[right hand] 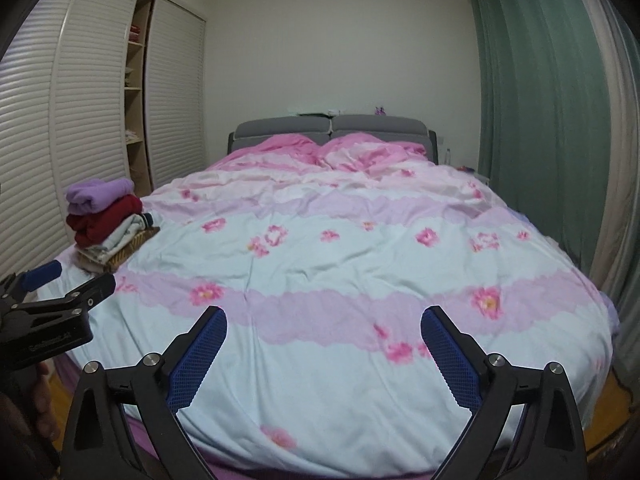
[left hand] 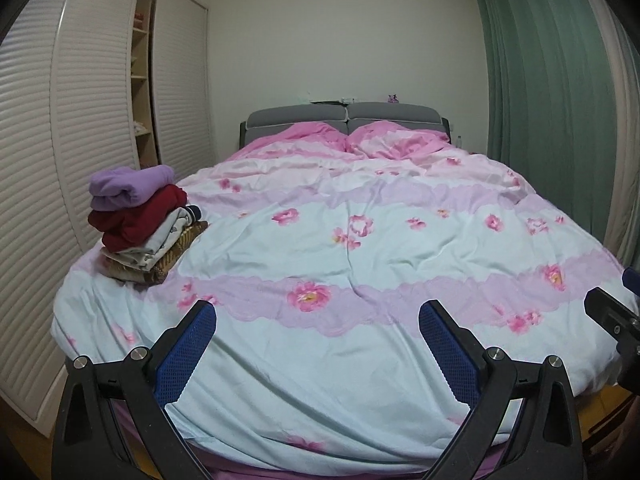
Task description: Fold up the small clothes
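Beside the stack of folded purple, red and patterned clothes [left hand: 140,222] on the floral quilted bed [left hand: 360,240], no loose garment is seen; left gripper [left hand: 318,344] and right gripper [right hand: 324,348] are held wide, empty. Folding is judged finished, or another garment must be fetched.

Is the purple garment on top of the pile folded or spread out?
Folded: the purple garment sits as a compact bundle atop the stack.
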`<state>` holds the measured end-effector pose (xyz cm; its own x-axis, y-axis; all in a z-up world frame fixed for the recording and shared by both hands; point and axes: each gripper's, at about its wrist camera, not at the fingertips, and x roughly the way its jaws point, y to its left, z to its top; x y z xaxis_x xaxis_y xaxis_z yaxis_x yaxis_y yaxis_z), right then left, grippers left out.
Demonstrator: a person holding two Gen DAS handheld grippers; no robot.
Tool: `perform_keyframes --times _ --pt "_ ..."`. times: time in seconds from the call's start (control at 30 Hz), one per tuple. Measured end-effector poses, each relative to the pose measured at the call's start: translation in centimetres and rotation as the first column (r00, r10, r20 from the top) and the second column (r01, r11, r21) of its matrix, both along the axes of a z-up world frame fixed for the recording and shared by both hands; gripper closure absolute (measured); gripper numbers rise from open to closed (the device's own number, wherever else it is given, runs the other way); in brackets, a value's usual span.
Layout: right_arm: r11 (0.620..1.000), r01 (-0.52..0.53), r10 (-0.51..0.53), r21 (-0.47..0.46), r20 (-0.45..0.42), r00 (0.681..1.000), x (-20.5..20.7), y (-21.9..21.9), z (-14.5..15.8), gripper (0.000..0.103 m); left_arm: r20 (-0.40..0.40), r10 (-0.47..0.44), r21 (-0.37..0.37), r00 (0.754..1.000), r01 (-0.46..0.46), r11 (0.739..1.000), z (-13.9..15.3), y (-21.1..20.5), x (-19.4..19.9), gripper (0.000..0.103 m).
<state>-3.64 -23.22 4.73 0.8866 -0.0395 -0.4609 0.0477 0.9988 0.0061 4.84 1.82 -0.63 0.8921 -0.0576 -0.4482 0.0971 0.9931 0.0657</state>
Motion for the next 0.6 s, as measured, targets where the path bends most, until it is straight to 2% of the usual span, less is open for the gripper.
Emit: perform_keyframes --times 0.2,0.43,0.6 --pt "0.999 0.031 -0.031 -0.021 0.032 0.999 -1.1 -0.7 -0.8 0.004 0.092 0.015 0.070 0.996 -0.022 0.997 -0.8 -0.8 -2.1 0.000" --pt "0.999 0.042 -0.041 -0.022 0.023 0.999 -1.5 -1.5 -1.7 0.004 0.042 0.000 0.054 0.999 -0.002 0.999 -2.4 -1.0 -2.3 0.000" --pt "0.999 0.038 -0.037 -0.031 0.027 0.999 -1.6 -1.6 -2.0 0.004 0.070 -0.004 0.056 0.998 0.000 0.998 -2.5 -1.2 -3.0 0.000"
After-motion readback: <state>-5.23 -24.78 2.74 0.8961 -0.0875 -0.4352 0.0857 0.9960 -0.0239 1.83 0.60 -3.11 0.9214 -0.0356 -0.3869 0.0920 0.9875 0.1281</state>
